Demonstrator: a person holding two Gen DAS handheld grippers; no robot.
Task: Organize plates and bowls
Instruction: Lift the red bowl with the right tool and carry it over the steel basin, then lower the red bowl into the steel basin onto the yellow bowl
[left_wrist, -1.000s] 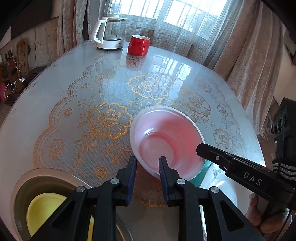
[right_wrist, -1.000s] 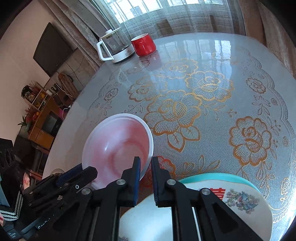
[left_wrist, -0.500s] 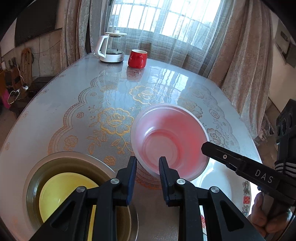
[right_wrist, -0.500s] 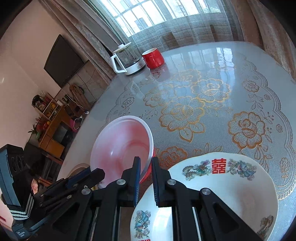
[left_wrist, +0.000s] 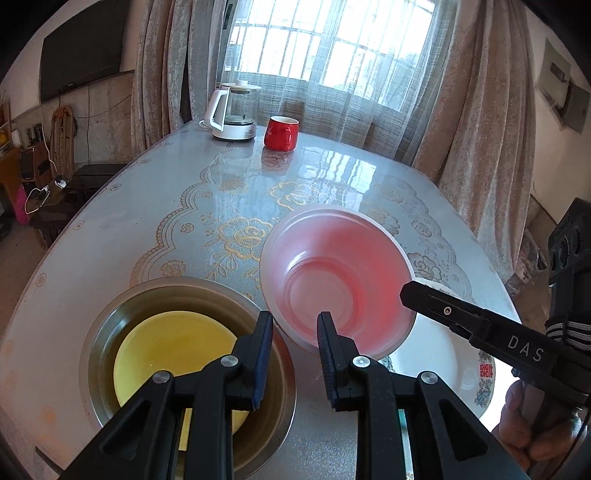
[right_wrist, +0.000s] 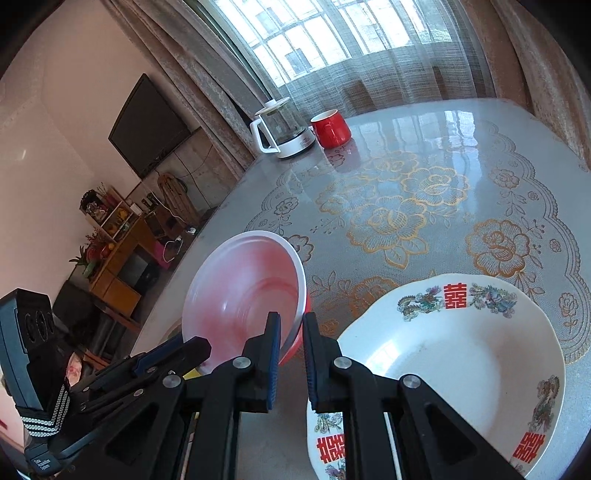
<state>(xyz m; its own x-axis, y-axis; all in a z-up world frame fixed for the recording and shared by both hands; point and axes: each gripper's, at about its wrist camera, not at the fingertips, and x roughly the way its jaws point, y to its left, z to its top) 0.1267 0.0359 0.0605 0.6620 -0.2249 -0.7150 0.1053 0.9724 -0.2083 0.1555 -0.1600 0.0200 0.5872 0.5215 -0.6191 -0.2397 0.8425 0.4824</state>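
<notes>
The right gripper (right_wrist: 290, 354) has its jaws clamped on the rim of the round pink plastic bowl (left_wrist: 336, 273), holding it tilted above the glossy floral-patterned desk (left_wrist: 155, 229). The left gripper (left_wrist: 294, 347) has its jaws parted around nothing. At the bowl's 8 o'clock sits a steel basin (left_wrist: 107, 325) containing a yellow plate (left_wrist: 166, 350); at its 4 o'clock lies a white decorated porcelain plate (right_wrist: 461, 350).

Home living rm: wall TV (right_wrist: 149, 125), curtains (left_wrist: 480, 110), kettle (left_wrist: 232, 110) on table (left_wrist: 110, 229).
</notes>
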